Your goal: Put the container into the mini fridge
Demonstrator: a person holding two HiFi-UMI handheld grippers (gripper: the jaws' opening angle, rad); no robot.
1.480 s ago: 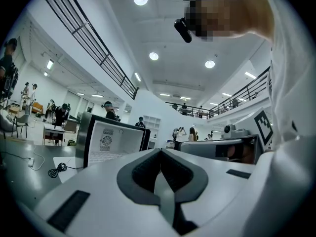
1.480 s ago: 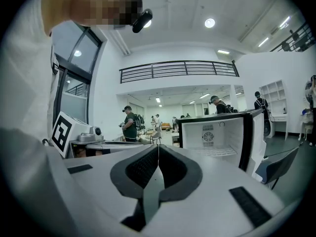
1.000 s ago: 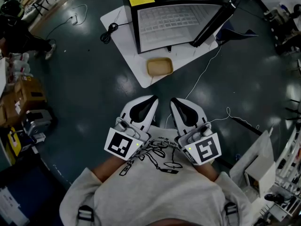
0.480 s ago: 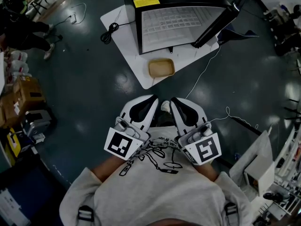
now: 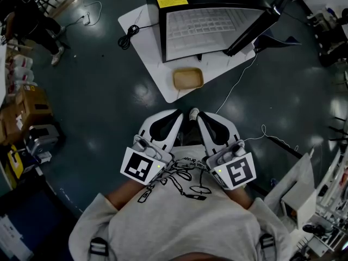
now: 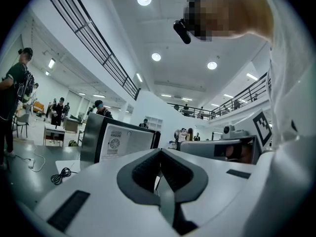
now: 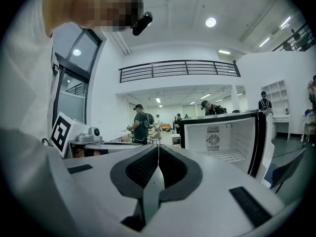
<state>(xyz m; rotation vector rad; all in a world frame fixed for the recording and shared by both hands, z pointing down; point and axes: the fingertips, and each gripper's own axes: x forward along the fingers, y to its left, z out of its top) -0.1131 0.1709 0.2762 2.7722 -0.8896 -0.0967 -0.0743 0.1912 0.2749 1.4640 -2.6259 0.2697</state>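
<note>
A shallow tan container (image 5: pixel 188 78) lies on a white board (image 5: pixel 157 75) on the dark floor, just in front of the mini fridge (image 5: pixel 209 29). The fridge's door (image 5: pixel 255 23) hangs open to the right, and its white inside with a wire shelf (image 7: pixel 227 149) shows in the right gripper view. My left gripper (image 5: pixel 178 113) and right gripper (image 5: pixel 200 116) are held side by side close to my chest, well short of the container. Both are shut with nothing between the jaws, as the left gripper view (image 6: pixel 160 152) and the right gripper view (image 7: pixel 158 149) show.
A coiled black cable (image 5: pixel 129 37) lies on the board's left corner. A thin white cord (image 5: pixel 239 86) runs across the floor to the right. Cardboard boxes (image 5: pixel 32 107) crowd the left edge, white equipment (image 5: pixel 296 189) the lower right. A person (image 5: pixel 22 15) stands far left.
A shoe tip has come forward between the two grippers. The fridge and container have slid slightly down and right in the head view. Both grippers stay shut and level.
</note>
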